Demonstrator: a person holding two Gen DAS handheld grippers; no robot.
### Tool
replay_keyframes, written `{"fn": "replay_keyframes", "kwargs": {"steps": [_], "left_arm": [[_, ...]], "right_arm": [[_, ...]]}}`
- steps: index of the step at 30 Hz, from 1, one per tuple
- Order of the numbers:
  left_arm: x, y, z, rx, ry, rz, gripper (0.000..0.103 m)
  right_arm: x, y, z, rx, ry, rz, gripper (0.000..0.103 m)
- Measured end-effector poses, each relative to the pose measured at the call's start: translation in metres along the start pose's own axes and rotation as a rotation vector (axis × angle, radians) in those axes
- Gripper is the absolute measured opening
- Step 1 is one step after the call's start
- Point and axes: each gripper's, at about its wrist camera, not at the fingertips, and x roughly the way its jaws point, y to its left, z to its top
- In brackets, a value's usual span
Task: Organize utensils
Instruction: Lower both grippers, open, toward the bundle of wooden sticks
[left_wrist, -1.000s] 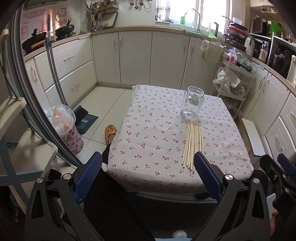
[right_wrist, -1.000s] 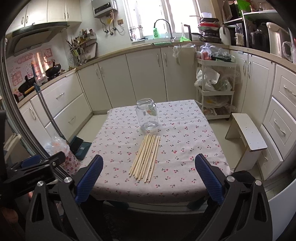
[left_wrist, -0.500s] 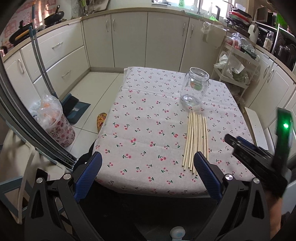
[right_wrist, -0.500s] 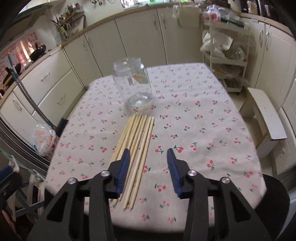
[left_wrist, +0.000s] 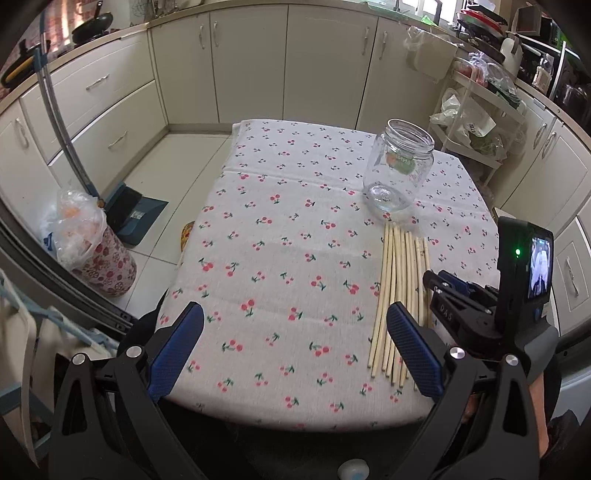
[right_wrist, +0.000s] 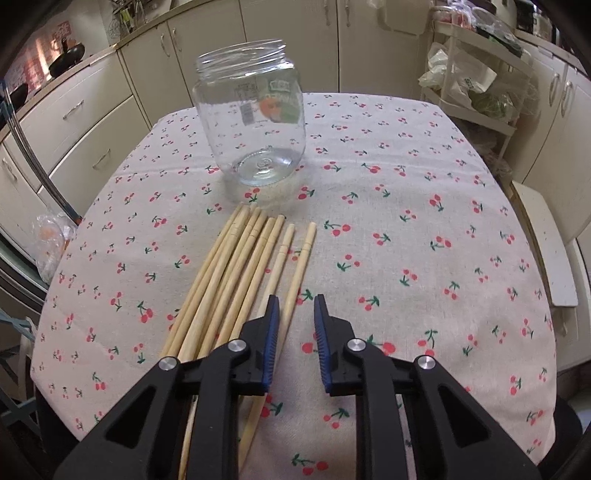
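Observation:
Several wooden chopsticks (right_wrist: 236, 269) lie side by side on the cherry-print tablecloth (right_wrist: 406, 221), their far tips pointing at an empty clear glass jar (right_wrist: 255, 114) that stands upright just beyond them. My right gripper (right_wrist: 295, 317) hovers low over the rightmost chopstick (right_wrist: 299, 269), its jaws narrowed but still apart, the stick running between them and nothing held. My left gripper (left_wrist: 295, 332) is wide open and empty above the table's near edge, left of the chopsticks (left_wrist: 399, 288) and the jar (left_wrist: 399, 166). The right gripper (left_wrist: 443, 291) shows at the left view's right side.
The tablecloth (left_wrist: 277, 221) covers a small table ringed by cream cabinets. A flowered bin with a plastic bag (left_wrist: 88, 243) and a dustpan (left_wrist: 129, 210) stand on the floor at left. A white rack with bags (left_wrist: 476, 122) and a white stool (right_wrist: 546, 243) are at right.
Both grippers moved forward and down toward the table. The right gripper's jaws narrowed from wide open and now straddle the rightmost chopstick. The left gripper stayed wide open.

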Motion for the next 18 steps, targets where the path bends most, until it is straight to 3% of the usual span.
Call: {"fn": "replay_keyframes", "kwargs": {"steps": [7,18], "left_arm": [[0.053,-0.027,0.021,0.088,-0.002,-0.041,0.095],[0.125,-0.07,0.038,0.221,0.046,-0.028,0.087]], "right_arm": [[0.004,-0.009,0.005,-0.121,-0.016,-0.021,0.016],[0.005,-0.022,0.006,-0.111,-0.043,0.015,0.016]]}}
